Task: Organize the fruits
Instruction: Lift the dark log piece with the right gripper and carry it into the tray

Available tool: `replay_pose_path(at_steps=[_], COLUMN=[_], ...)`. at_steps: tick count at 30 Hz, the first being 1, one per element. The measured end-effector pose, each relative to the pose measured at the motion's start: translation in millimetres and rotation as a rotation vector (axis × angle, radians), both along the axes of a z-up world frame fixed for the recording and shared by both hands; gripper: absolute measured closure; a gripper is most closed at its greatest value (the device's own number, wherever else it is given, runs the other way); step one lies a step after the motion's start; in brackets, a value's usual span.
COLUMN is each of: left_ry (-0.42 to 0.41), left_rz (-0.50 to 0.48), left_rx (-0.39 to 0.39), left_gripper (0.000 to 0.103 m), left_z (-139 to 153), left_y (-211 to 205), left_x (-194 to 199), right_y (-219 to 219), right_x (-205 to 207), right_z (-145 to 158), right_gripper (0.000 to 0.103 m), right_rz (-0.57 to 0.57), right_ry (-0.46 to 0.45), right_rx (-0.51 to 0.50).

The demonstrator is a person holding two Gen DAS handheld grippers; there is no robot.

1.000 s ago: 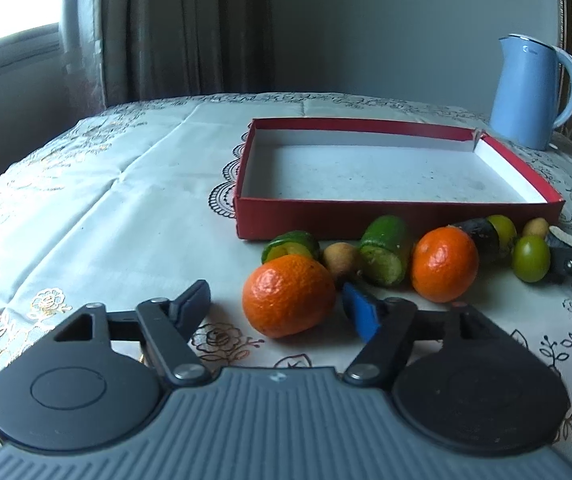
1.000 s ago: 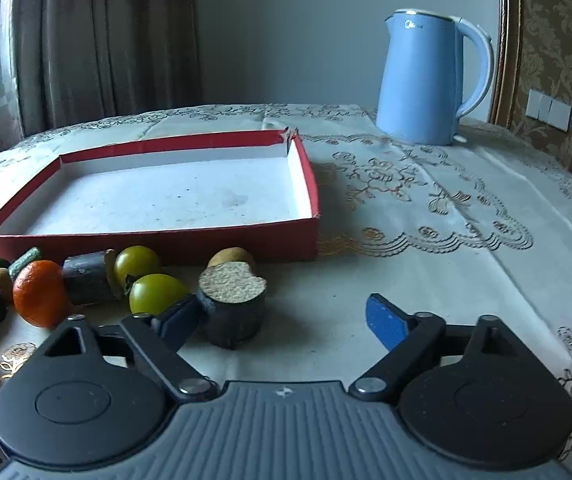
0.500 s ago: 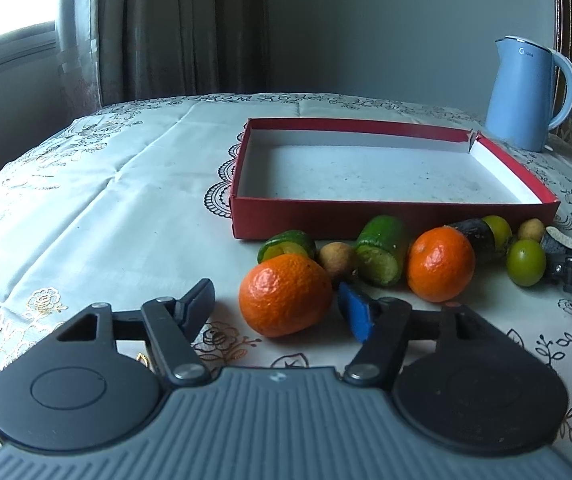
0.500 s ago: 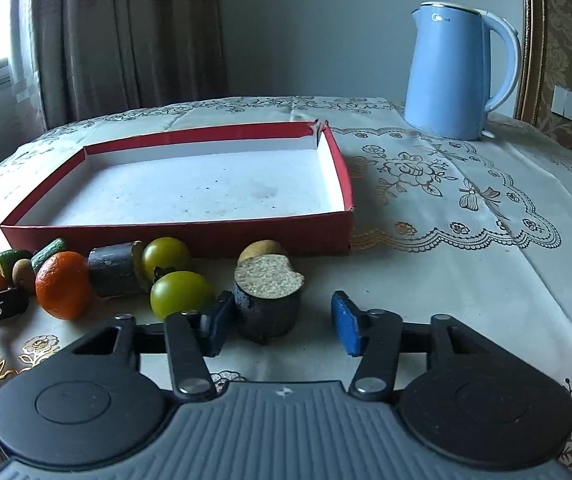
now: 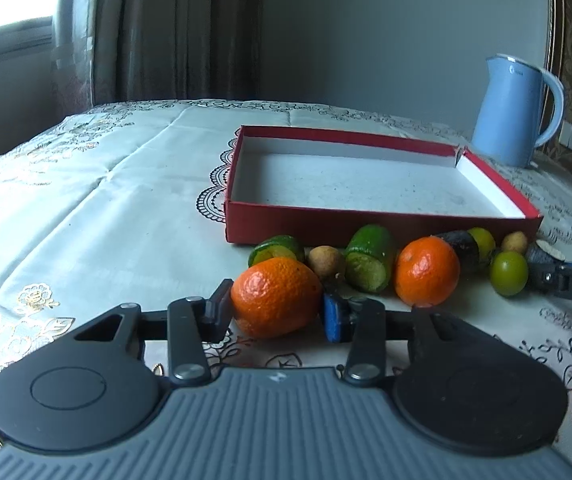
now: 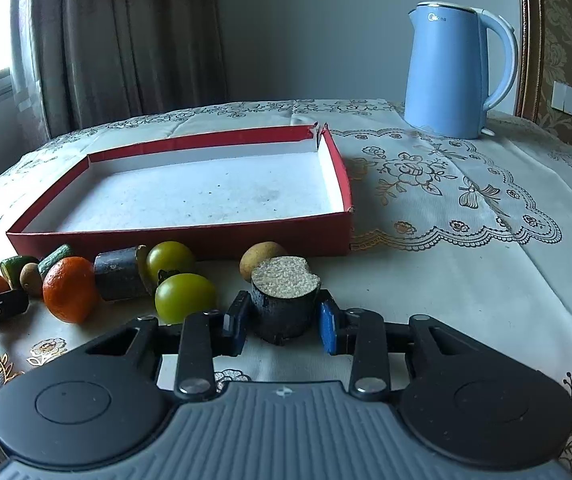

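**Closing both grippers on fruit at the near edge of the row**

Closing now, L gripper [image 5: 275, 312]: jaws astride the near orange [image 5: 277, 297], dark pad touching its left flank, blue pad tight on the right. Reads as grasped, squeeze not finished. Peel pebbly and dull, shape a bit squashed; judged light, soft-skinned, gives under pressure, so a hold across the widest part at mid-height looks safest and a hard pinch risks bruising.

R gripper [image 6: 281, 322] likewise closing around the dark cut chunk [image 6: 285, 302]: left pad against the rind, right pad just beside it, contact there too close to call. Short upright cylinder, near-black rough rind, pale grainy cut face on top with a bite-shaped notch. Prob. stiff, heavier than it looks; flat-ish sides suit parallel pads, hold low on the rind.

Next back: green tomatoes [image 6: 185, 295], smooth, glossy, likely slippery and prone to roll; second orange [image 5: 426, 270]; cucumber pieces [image 5: 369, 265], waxy skin, wet-looking cut ends; small tan fruits [image 5: 326, 261], matt.

Behind the row, touching or nearly so: red cardboard box [image 6: 181, 236], shallow, white speckled floor, nothing in it yet, far corner torn.

Lace-pattern tablecloth [image 6: 466, 264], some grip. Far: blue kettle [image 6: 452, 76], smooth; curtain [image 6: 125, 40]
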State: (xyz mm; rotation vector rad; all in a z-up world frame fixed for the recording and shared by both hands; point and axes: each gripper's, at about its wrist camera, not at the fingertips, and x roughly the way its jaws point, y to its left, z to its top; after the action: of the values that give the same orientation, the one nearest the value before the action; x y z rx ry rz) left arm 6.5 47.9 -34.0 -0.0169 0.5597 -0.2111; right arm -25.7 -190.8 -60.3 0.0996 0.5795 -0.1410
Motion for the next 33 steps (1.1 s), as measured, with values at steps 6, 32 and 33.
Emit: replay_pose_path(at_steps=[6,32,33], left_ry=[-0.002,-0.004,-0.004], left_rz=[0.004,0.001,0.002], left_rx=[0.024,0.038,0.038], left_gripper=[0.062,0.062,0.062], left_z=[-1,-2,-2], left_y=[-4,-6,-6], left_x=[1,1,1], right_y=[-3,-11,-10], right_x=[-2,130,134], right_z=[17,30,29], right_gripper=[0.069,0.069,0.069], right_rz=[0.006,0.029,0.034], right_ry=[-0.058,-0.019,-0.016], right_rx=[-0.022,-0.143,-0.145])
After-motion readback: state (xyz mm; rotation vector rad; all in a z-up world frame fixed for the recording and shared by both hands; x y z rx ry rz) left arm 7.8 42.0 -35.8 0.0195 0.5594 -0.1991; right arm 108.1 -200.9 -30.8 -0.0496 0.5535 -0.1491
